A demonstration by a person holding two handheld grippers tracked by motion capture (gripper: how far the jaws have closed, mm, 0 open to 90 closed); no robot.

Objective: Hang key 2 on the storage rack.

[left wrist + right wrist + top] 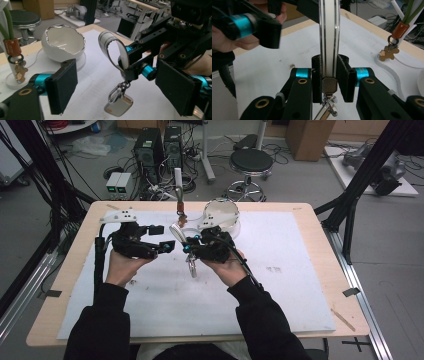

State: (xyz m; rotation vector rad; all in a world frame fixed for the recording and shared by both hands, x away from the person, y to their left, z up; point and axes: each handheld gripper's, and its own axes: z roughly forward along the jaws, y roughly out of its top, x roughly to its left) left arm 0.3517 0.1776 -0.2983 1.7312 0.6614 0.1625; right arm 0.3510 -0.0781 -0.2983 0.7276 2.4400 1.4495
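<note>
My right gripper (192, 244) (329, 75) is shut on the base of a white strap loop (329, 32) (112, 48), just above its metal ferrule. The loop stands up above the jaws. Below them a clasp and a silver square tag (119, 106) (192, 268) hang just over the mat. My left gripper (162, 238) (119, 83) is open, its two pads apart on either side of the hanging clasp and touching nothing. It comes in from the left, close to the right gripper (136, 66), and also appears in the right gripper view as the left gripper (259, 27).
A white egg-shaped bowl (222, 215) (63, 42) with a silver rim stands behind the grippers. Left of it a small stand (179, 190) carries an orange sleeve (11, 46) (400, 30) and a brown charm (20, 71) (389, 53). A white mat (280, 285) covers the wooden table.
</note>
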